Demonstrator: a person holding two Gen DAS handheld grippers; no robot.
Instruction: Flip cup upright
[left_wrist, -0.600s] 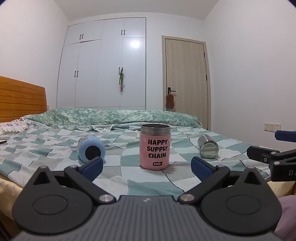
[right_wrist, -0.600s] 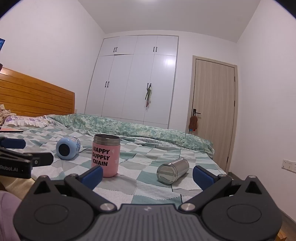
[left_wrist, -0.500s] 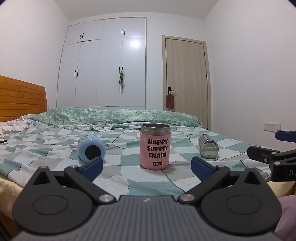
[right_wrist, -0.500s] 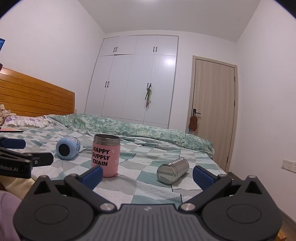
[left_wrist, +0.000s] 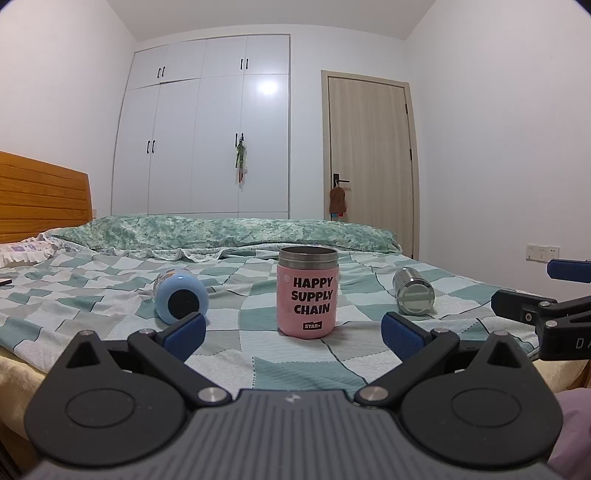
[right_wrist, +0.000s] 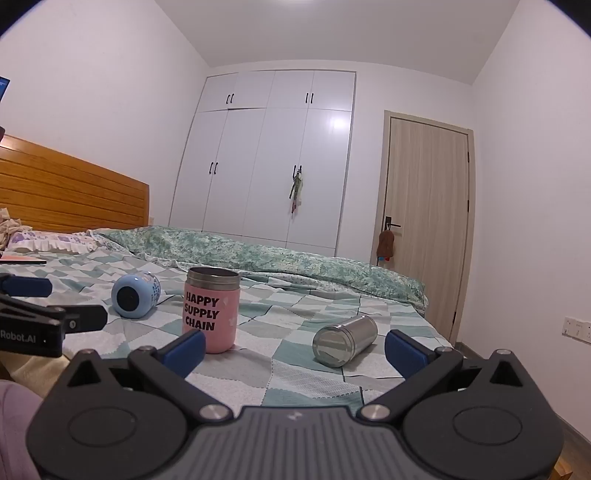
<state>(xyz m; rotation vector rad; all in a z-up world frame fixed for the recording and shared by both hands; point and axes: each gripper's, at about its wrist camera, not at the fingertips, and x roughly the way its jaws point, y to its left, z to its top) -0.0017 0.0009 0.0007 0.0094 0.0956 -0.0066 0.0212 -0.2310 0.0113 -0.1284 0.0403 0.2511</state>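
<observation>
Three cups are on the checked bedspread (left_wrist: 280, 362). A pink cup (left_wrist: 307, 292) marked HAPPY SUPPLY CHAIN stands upright in the middle; it also shows in the right wrist view (right_wrist: 211, 309). A light blue cup (left_wrist: 181, 300) (right_wrist: 136, 294) lies on its side to its left. A steel cup (left_wrist: 413, 291) (right_wrist: 344, 340) lies on its side to its right. My left gripper (left_wrist: 293, 330) is open and empty, short of the pink cup. My right gripper (right_wrist: 293, 345) is open and empty, short of the steel cup.
The bed's near edge lies just below both grippers. A rolled green quilt (left_wrist: 221, 234) runs along the bed's far side. A wooden headboard (right_wrist: 70, 199) is at the left. White wardrobes (left_wrist: 207, 129) and a closed door (left_wrist: 369, 162) stand behind.
</observation>
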